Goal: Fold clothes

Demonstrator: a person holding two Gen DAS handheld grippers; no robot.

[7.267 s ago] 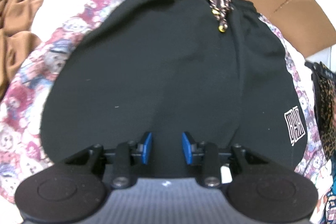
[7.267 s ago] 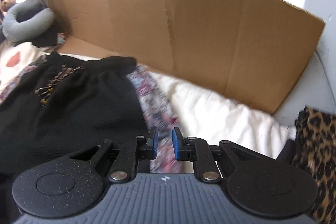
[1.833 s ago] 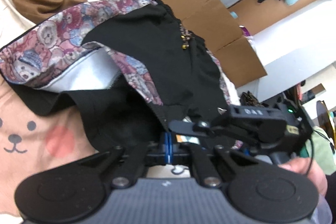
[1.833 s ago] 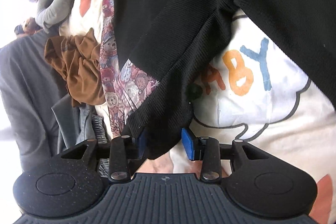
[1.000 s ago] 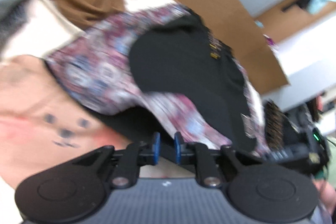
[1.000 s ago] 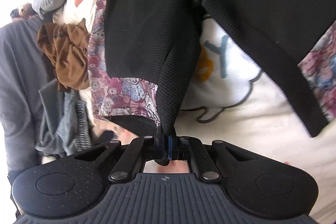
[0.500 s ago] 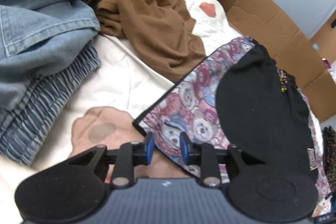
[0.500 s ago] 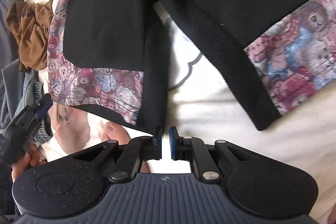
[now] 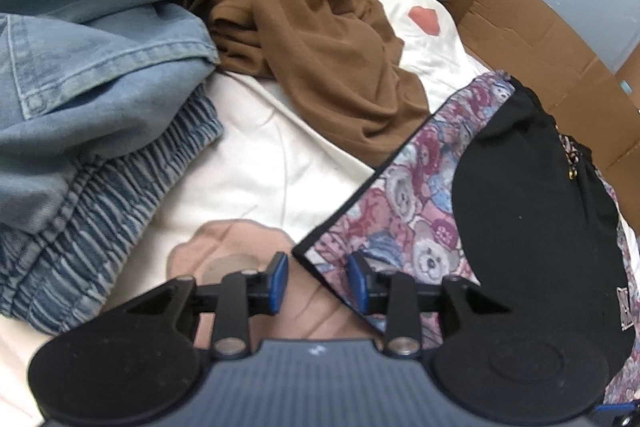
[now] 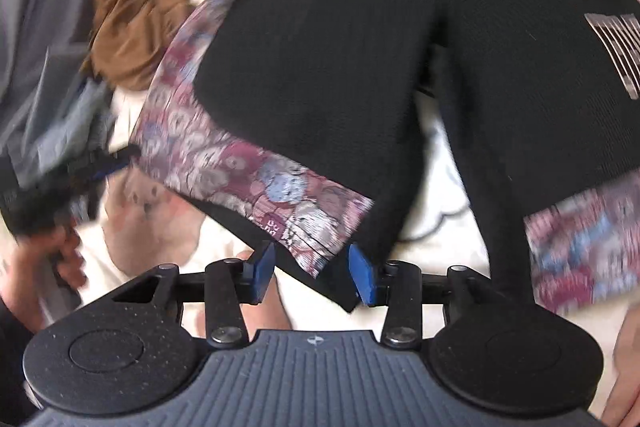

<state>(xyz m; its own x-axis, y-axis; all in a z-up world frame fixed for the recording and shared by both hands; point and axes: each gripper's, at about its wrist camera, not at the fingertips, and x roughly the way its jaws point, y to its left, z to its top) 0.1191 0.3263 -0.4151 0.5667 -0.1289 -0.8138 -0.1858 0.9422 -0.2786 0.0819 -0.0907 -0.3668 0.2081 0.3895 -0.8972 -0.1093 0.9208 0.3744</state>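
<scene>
Black shorts [image 9: 532, 211] with teddy-bear print side panels [image 9: 408, 195] lie flat on a cream bedspread. In the left wrist view my left gripper [image 9: 316, 283] is open, with the outer hem corner of the left leg lying between its blue pads [image 9: 279, 281], not pinched. In the right wrist view the shorts [image 10: 340, 39] spread out ahead, both legs apart. My right gripper [image 10: 314, 273] is open over the inner hem corner of the left leg, where the print band [image 10: 280, 195] meets black fabric. The left gripper [image 10: 52, 195] shows blurred at the far left.
A crumpled brown garment [image 9: 316, 27], a blue denim piece [image 9: 92, 75] and striped blue fabric [image 9: 88, 239] lie left of the shorts. Flattened cardboard [image 9: 540, 27] lines the far side of the bed. A hand [image 10: 36, 267] holds the left tool.
Both grippers opened wider over the last half second and let go of the left leg's hem. The shorts now lie spread flat; the right view swung to face the waistband.
</scene>
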